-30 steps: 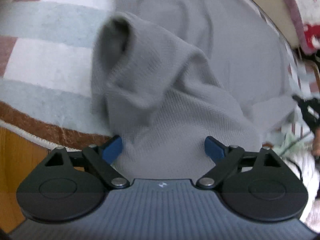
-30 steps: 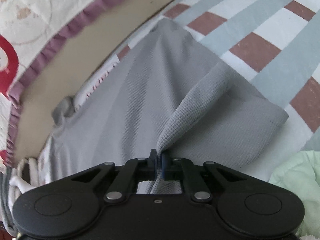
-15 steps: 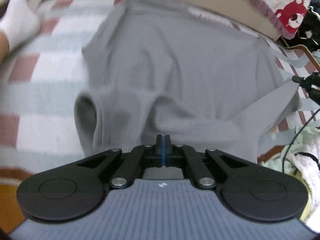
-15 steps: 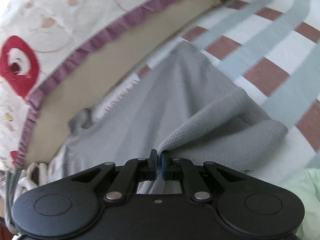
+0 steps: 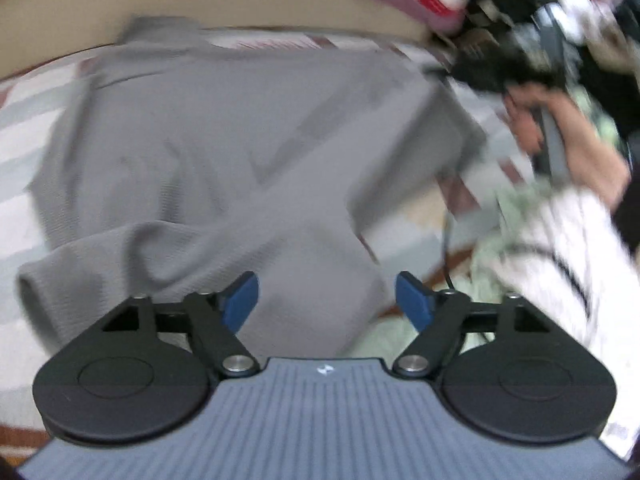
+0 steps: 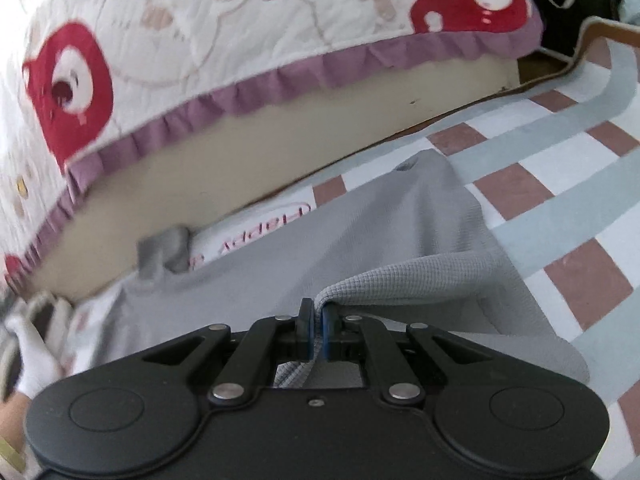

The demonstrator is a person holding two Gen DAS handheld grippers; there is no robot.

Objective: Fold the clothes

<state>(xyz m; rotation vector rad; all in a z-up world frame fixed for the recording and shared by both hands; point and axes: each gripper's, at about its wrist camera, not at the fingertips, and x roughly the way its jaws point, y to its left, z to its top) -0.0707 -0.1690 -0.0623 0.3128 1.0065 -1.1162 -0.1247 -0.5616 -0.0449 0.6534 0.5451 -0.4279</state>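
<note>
I am keeping my right gripper point(image 6: 314, 330) pinched tight on a fold of the grey top point(image 6: 360, 240) so that side is lifting off the checked rug point(image 6: 580, 184). My left gripper point(image 5: 326, 304) is opening above the top's near edge, nothing between its pads, freeing that side to lie flat by the bed point(image 6: 280, 128).

A checked blanket point(image 6: 568, 184) in white, pale blue-grey and brownish red covered the surface. Behind it ran a beige mattress side point(image 6: 280, 144). On top lay a white quilt point(image 6: 240, 20) printed with red bears and edged with a purple ruffle point(image 6: 224, 100). A pale green cloth point(image 5: 384, 340) and a white garment with dark stripes point(image 5: 560, 240) lay near the blanket's edge, both blurred.
</note>
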